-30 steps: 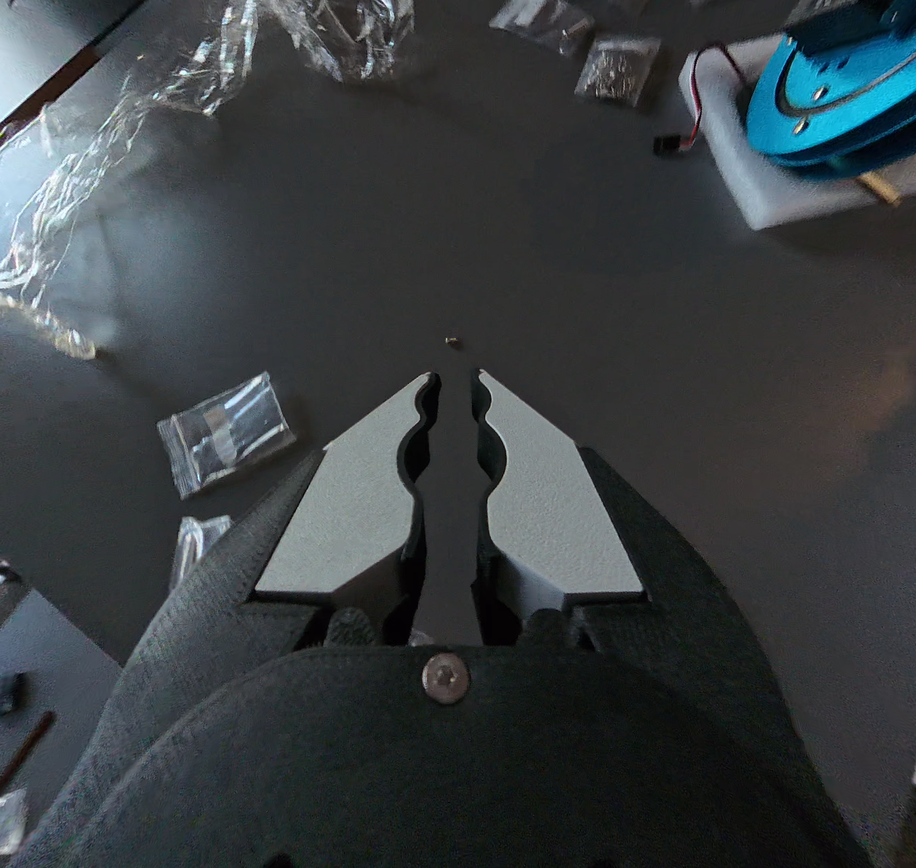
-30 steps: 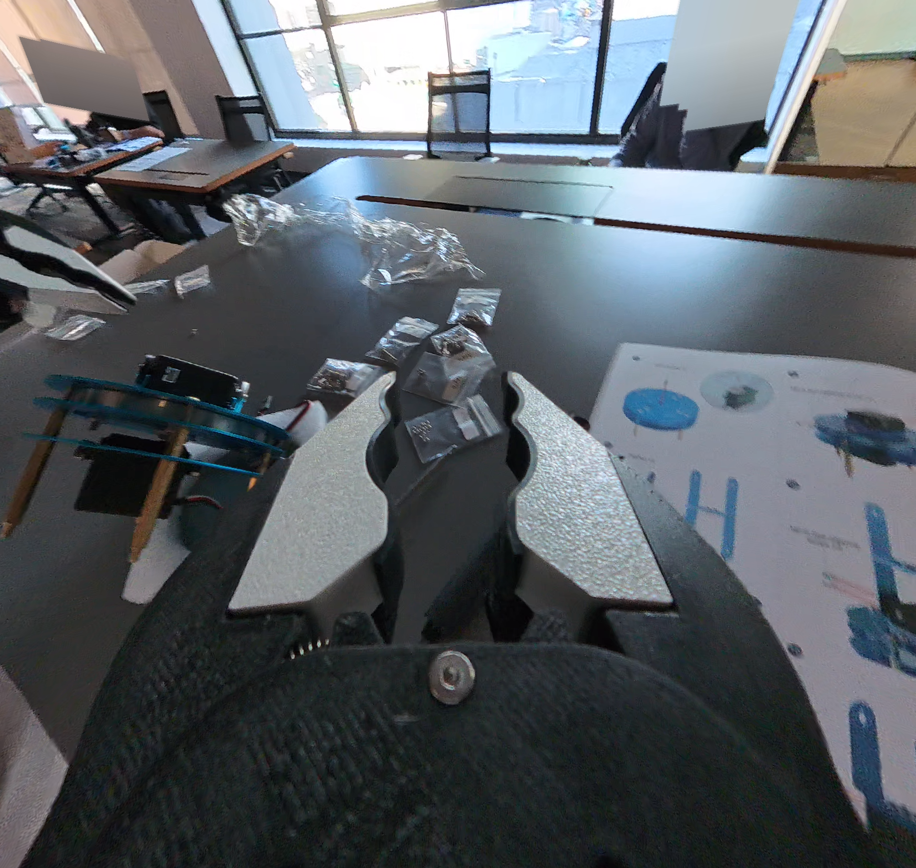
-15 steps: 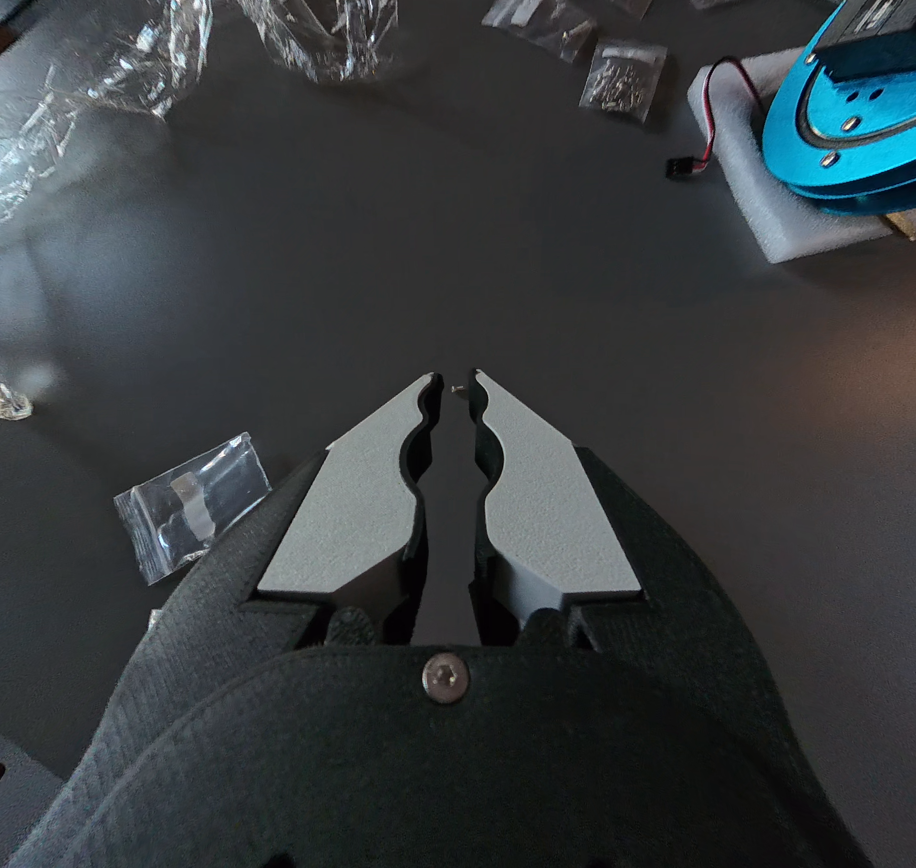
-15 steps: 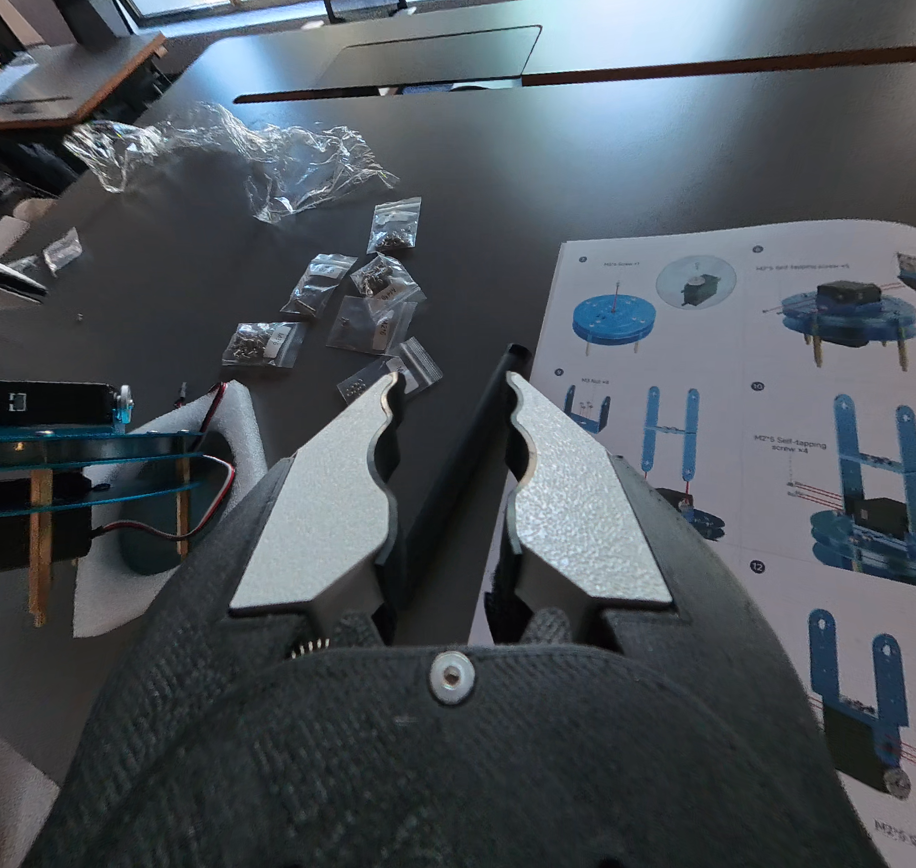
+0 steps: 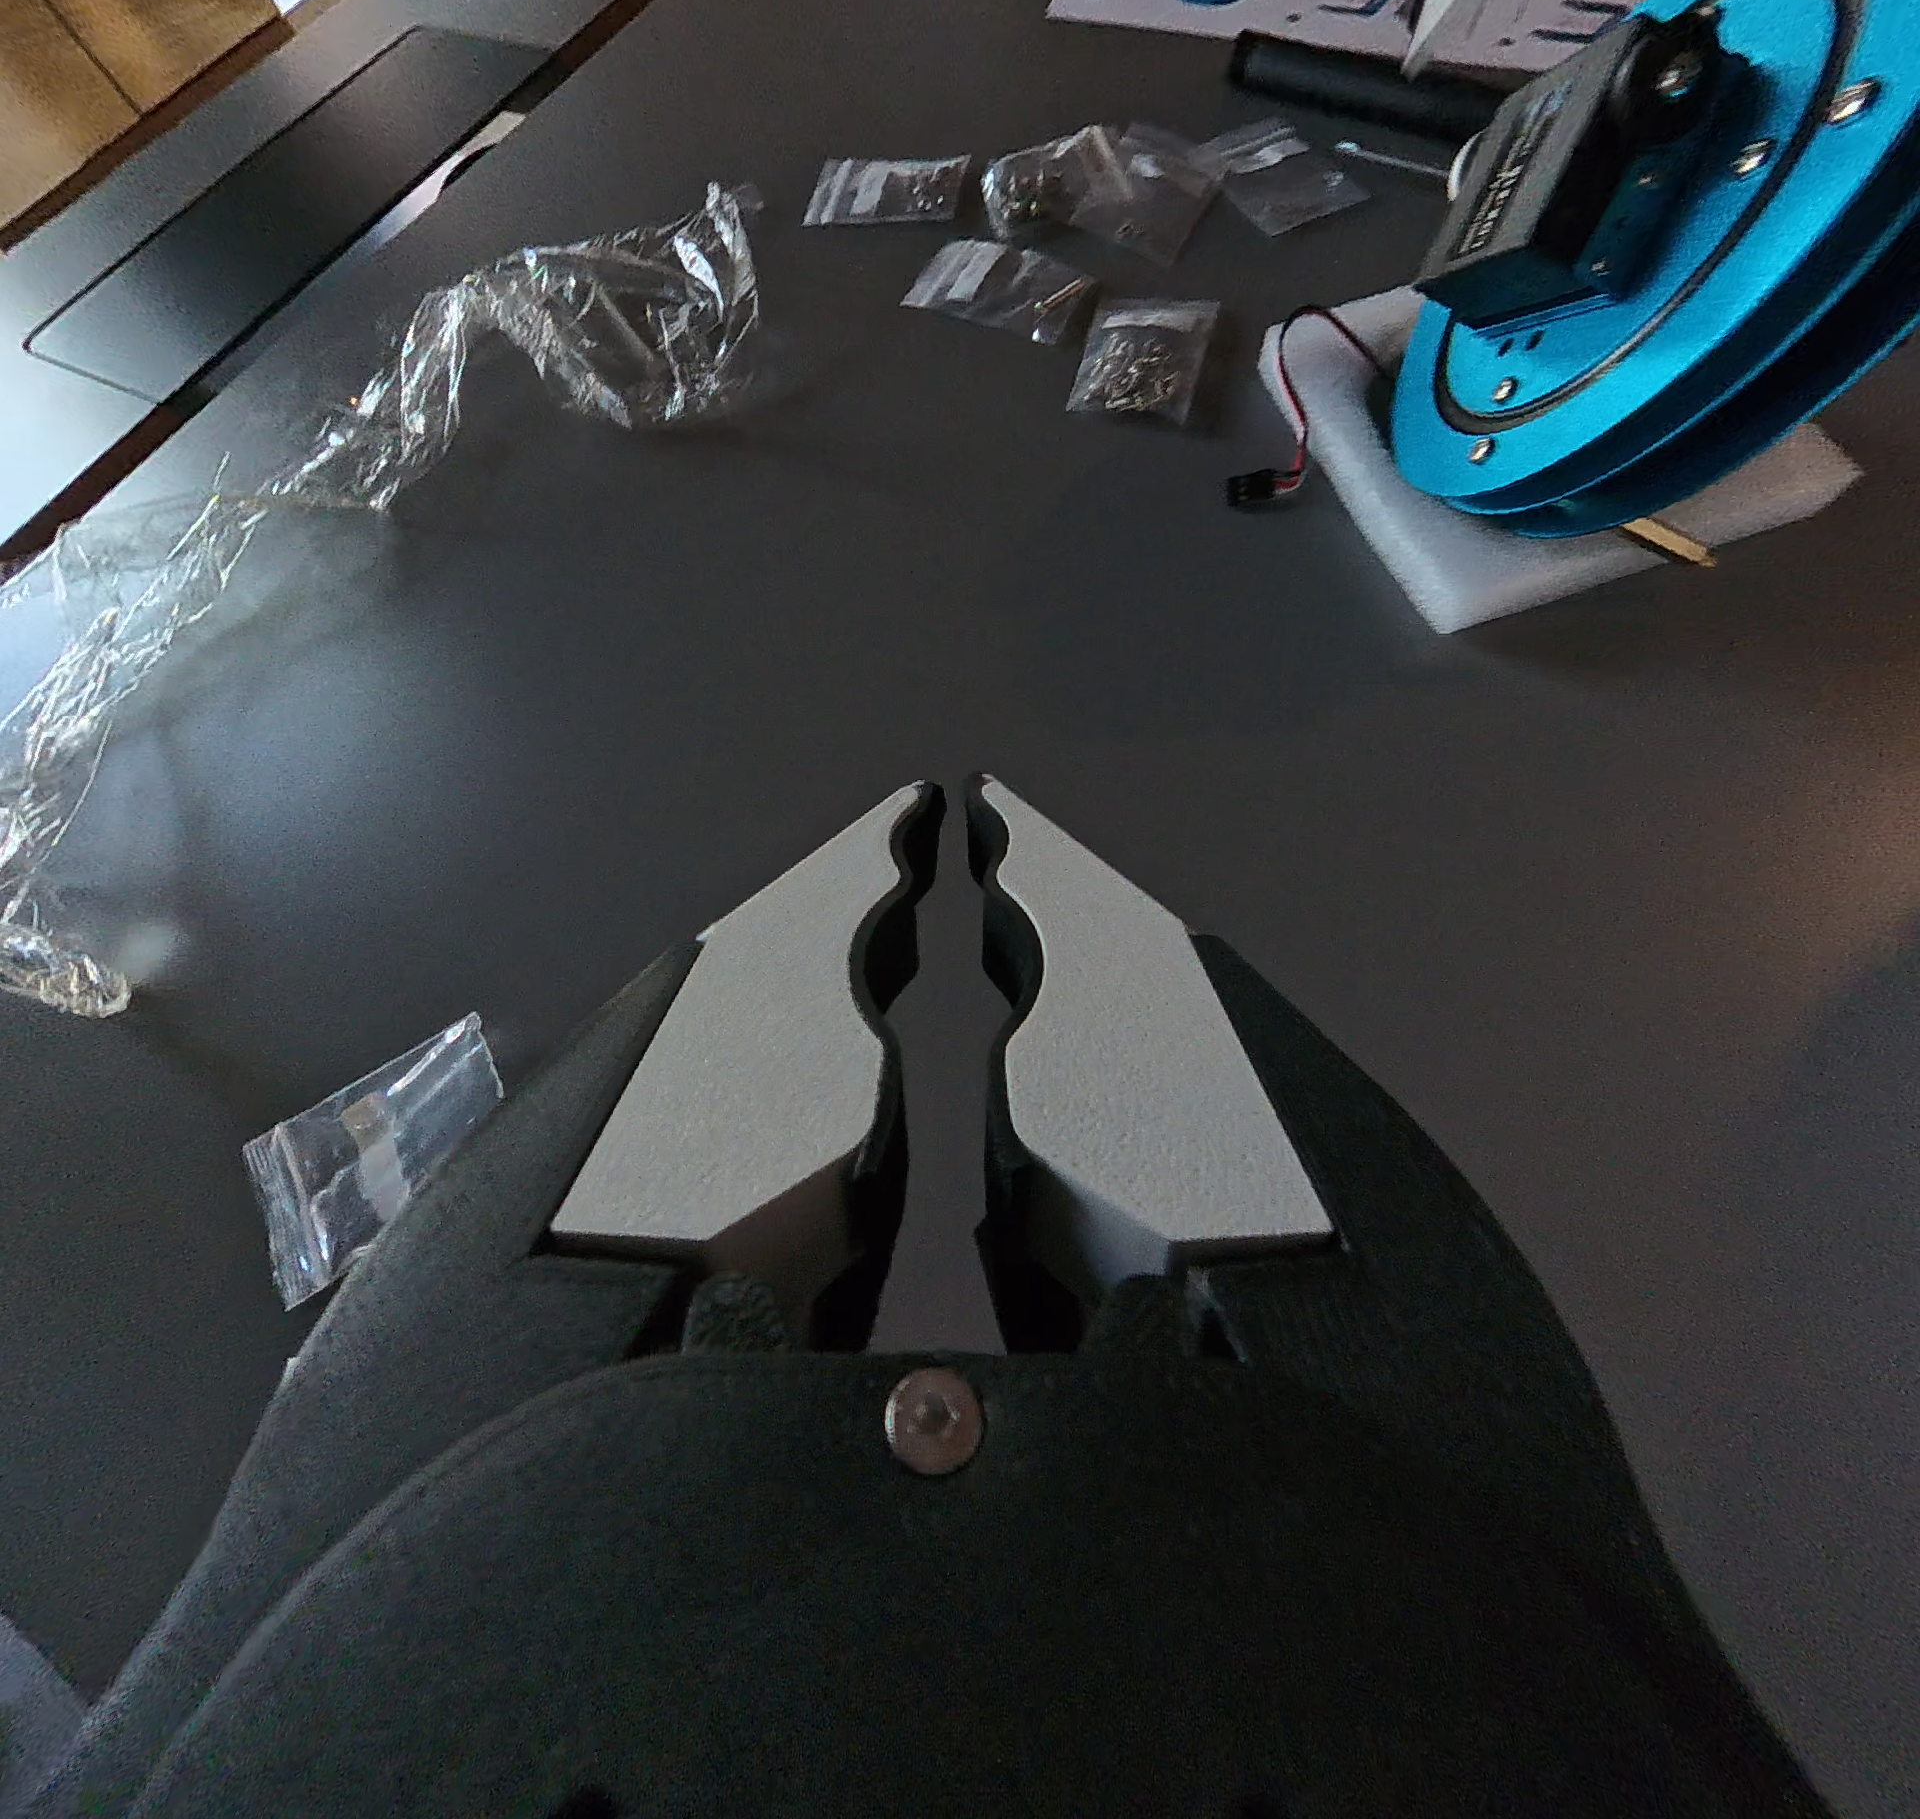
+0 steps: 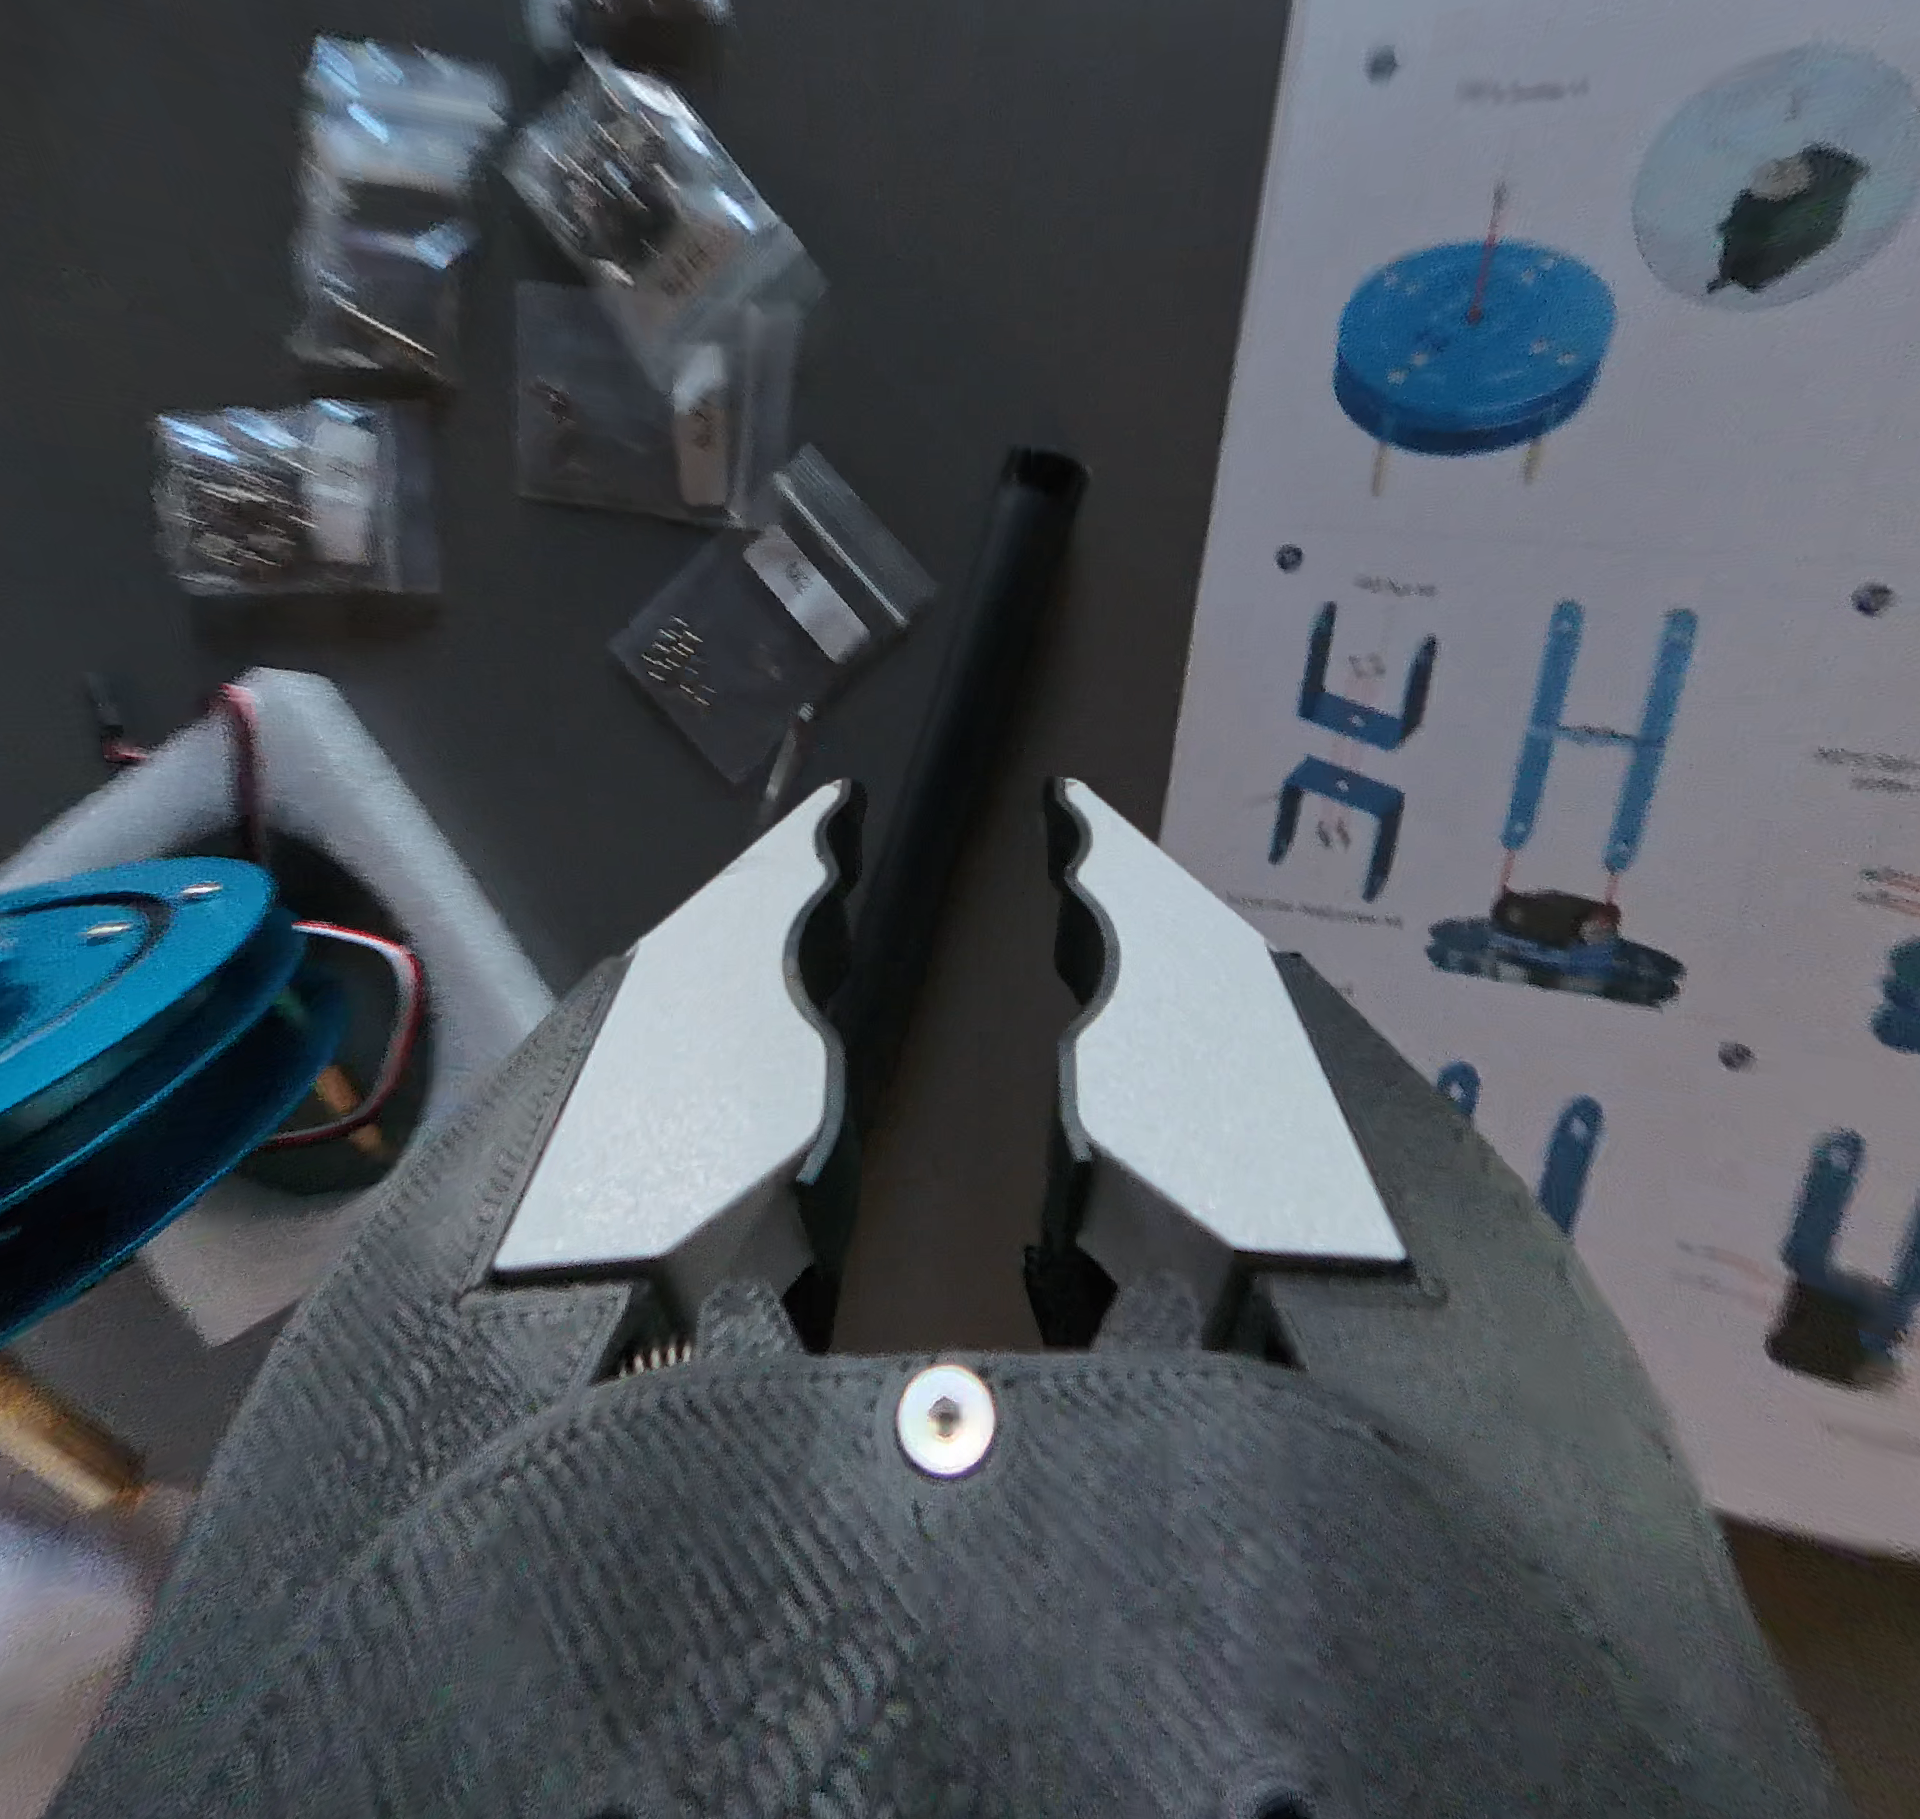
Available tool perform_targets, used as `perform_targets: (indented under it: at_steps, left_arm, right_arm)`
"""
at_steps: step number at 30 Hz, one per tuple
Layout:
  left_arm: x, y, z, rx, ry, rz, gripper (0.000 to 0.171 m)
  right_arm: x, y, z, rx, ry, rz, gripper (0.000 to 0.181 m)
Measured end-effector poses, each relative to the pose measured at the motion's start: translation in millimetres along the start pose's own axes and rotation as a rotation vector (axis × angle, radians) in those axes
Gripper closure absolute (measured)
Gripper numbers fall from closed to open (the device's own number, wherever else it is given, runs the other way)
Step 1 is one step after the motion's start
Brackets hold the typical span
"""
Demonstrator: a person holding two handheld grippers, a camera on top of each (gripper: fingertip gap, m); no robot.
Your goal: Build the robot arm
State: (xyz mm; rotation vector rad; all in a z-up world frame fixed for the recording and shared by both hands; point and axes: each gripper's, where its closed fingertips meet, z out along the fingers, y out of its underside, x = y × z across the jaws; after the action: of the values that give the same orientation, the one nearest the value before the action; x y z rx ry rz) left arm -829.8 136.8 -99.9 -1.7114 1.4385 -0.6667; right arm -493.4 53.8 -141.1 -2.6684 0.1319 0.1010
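My left gripper (image 5: pixel 956 795) hangs over the dark table (image 5: pixel 1091 647) with its tips almost touching. The tiny screw that lay between them is too small to make out now. My right gripper (image 6: pixel 954 803) is open and straddles a black rod-shaped tool (image 6: pixel 987 626) lying on the table; the tool runs up between the fingers, close to the left one. The tool also shows far off in the left wrist view (image 5: pixel 1340 81). A blue round plate assembly with a black servo (image 5: pixel 1662 263) rests on white foam (image 5: pixel 1507 564), left of my right gripper (image 6: pixel 114 990).
Several small clear parts bags (image 6: pixel 769 647) lie left of the tool, also in the left wrist view (image 5: pixel 1143 356). A printed instruction sheet (image 6: pixel 1558 626) lies to its right. Crumpled clear wrap (image 5: pixel 582 335) lies at left, and one small bag (image 5: pixel 364 1146) beside my left gripper. Tip to tip, the grippers are about 35 centimeters apart.
My left gripper reached the tiny screw, narrowed its tips on it and tilted up. My right gripper swung down over the table and came around the black tool, staying open.
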Motion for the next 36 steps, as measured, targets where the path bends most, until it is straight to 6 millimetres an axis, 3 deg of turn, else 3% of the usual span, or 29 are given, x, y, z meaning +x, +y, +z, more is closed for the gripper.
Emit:
perform_targets:
  at_steps: [5, 12, 15, 19, 22, 24, 26, 29, 31, 33, 36]
  left_arm:
    - [6, -11, -12, 0.06, 0.011, 0.012, 0.171]
    - [-14, -19, -32, 0.129, -0.074, -0.022, 0.171]
    - [-22, -26, -43, 0.196, -0.075, -0.071, 0.171]
    - [-30, -29, -49, 0.242, -0.055, -0.148, 0.171]
    - [-35, -28, -52, 0.253, -0.071, -0.153, 0.171]
    - [-38, -28, -54, 0.263, -0.091, -0.151, 0.171]
    - [-42, -31, -59, 0.29, -0.103, -0.172, 0.163]
    - [-41, -42, -69, 0.373, -0.058, -0.222, 0.153]
    - [-39, -54, -74, 0.459, 0.022, -0.261, 0.144]
    - [-38, -61, -75, 0.484, 0.105, -0.267, 0.134]
    - [-54, -61, -68, 0.423, 0.118, -0.233, 0.128]
  right_arm:
    - [-1, 8, 17, -0.135, 0.069, -0.007, 0.152]
    - [14, 2, 17, -0.164, 0.078, 0.012, 0.164]
    - [20, -6, -10, -0.122, 0.17, -0.035, 0.165]
    - [-1, -55, -75, 0.012, 0.257, -0.14, 0.165]
    - [-45, -112, -134, 0.201, 0.325, -0.29, 0.165]
    - [-100, -149, -164, 0.36, 0.261, -0.392, 0.166]
    - [-163, -174, -175, 0.489, 0.133, -0.486, 0.167]
    - [-251, -189, -154, 0.52, -0.109, -0.594, 0.167]
    - [-294, -190, -129, 0.455, -0.276, -0.618, 0.166]
    - [-324, -187, -105, 0.375, -0.394, -0.619, 0.166]
    - [-352, -179, -75, 0.27, -0.498, -0.636, 0.166]
